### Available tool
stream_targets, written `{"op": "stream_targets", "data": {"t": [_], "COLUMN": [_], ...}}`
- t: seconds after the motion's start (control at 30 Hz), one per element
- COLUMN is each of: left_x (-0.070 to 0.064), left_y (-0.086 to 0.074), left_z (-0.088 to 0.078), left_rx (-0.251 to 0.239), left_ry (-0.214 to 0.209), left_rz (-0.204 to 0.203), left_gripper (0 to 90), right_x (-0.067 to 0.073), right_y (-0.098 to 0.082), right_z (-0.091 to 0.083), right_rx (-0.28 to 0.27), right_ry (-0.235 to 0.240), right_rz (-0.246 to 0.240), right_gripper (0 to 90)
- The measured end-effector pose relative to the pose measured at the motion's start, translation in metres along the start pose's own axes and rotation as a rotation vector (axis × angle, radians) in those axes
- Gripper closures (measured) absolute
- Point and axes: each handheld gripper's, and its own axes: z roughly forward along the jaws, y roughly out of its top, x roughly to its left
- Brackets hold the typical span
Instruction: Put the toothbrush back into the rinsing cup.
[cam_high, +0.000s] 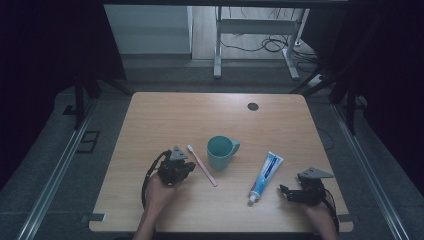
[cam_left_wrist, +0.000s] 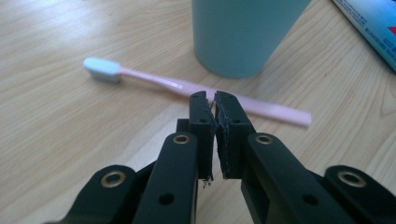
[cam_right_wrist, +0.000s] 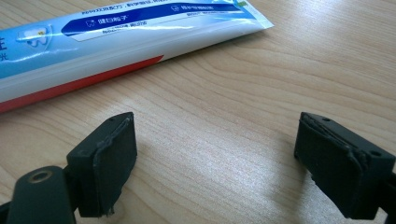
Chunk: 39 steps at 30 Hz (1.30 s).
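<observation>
A pink toothbrush (cam_high: 202, 165) with a pale blue head lies on the wooden table (cam_high: 165, 115), just left of a teal mug (cam_high: 221, 152). My left gripper (cam_high: 186, 169) sits just left of the brush, shut with nothing in it. In the left gripper view its jaws (cam_left_wrist: 213, 100) are pressed together, tips just short of the toothbrush (cam_left_wrist: 187, 88), with the mug (cam_left_wrist: 243, 35) behind. A blue and white toothpaste tube (cam_high: 266, 176) lies right of the mug. My right gripper (cam_high: 284, 192) rests open beside the tube's cap end; its pads (cam_right_wrist: 109, 163) stand wide apart below the tube (cam_right_wrist: 121, 37).
A dark round hole (cam_high: 253, 106) marks the table's far right part. Beyond the far edge stand a desk frame (cam_high: 255, 40) and loose cables on the floor. Metal rails run along both sides of the table.
</observation>
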Motion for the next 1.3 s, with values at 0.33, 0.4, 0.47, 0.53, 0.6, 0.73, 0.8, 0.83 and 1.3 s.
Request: {"op": "stream_targets", "data": {"t": [0.33,0.4,0.47,0.53,0.6,0.73,0.8,0.83,1.3], "left_x": [-0.012,-0.016,-0.017,-0.020,-0.022,-0.024,-0.025,-0.025,-0.029], "left_y": [0.018,0.021,0.022,0.022,0.021,0.018,0.016,0.016,0.009], "left_z": [0.024,0.031,0.032,0.035,0.038,0.043,0.046,0.047,0.055], "left_rx": [0.027,0.037,0.040,0.047,0.056,0.072,0.072,0.076,0.119], "left_ry": [-0.027,-0.033,-0.035,-0.038,-0.041,-0.042,-0.044,-0.046,-0.037], "left_rz": [0.038,0.052,0.055,0.066,0.066,0.074,0.075,0.076,0.093], "left_gripper": [85.6,85.6,85.6,85.6,85.6,85.6,85.6,85.5,85.2], "right_x": [0.000,0.000,0.000,0.000,0.000,0.000,0.000,0.000,0.000], "right_y": [0.000,0.000,0.000,0.000,0.000,0.000,0.000,0.000,0.000], "right_z": [0.000,0.000,0.000,0.000,0.000,0.000,0.000,0.000,0.000], "right_rx": [0.000,0.000,0.000,0.000,0.000,0.000,0.000,0.000,0.000], "right_ry": [0.000,0.000,0.000,0.001,0.001,0.001,0.001,0.001,0.000], "right_rz": [0.000,0.000,0.000,0.000,0.000,0.000,0.000,0.000,0.001], "right_gripper": [12.8,12.9,12.8,12.8,12.8,12.8,12.8,12.8,12.9]}}
